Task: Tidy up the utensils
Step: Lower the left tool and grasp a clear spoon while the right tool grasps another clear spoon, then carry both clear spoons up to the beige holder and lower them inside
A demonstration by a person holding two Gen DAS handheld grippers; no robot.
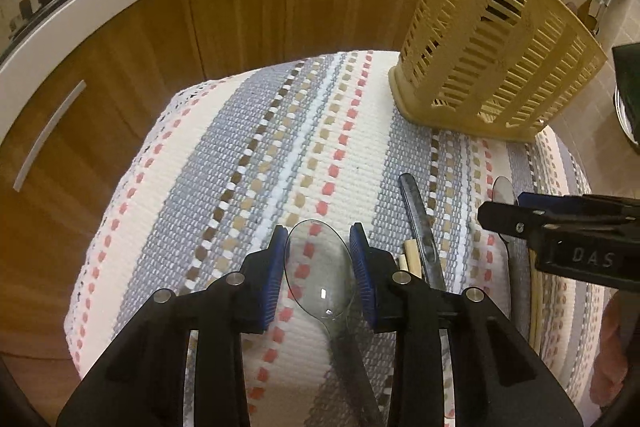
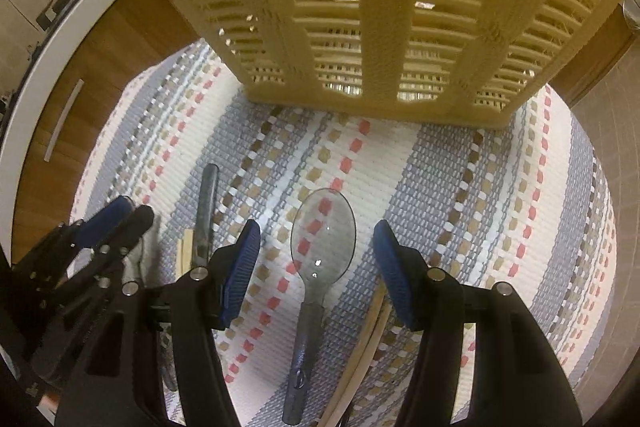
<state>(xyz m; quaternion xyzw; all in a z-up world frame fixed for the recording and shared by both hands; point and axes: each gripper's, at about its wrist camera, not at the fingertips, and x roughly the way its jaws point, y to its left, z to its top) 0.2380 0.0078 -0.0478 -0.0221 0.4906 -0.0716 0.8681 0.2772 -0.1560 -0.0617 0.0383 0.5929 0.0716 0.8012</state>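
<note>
Straddling clear spoons [image 1: 320,267] [image 2: 323,231], both grippers' fingers [image 1: 272,279] [image 2: 240,263] gape wide; handles seemingly run off-frame.

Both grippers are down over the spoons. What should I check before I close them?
1. Left gripper open: ok.
2. Left spoon between its fingers: ok, though at the bowl, not the handle.
3. Right gripper open: ok.
4. Right spoon centred between its fingers: ok.
5. Basket upright on the mat: ok.
6. Basket compartments free: cannot tell.
</note>
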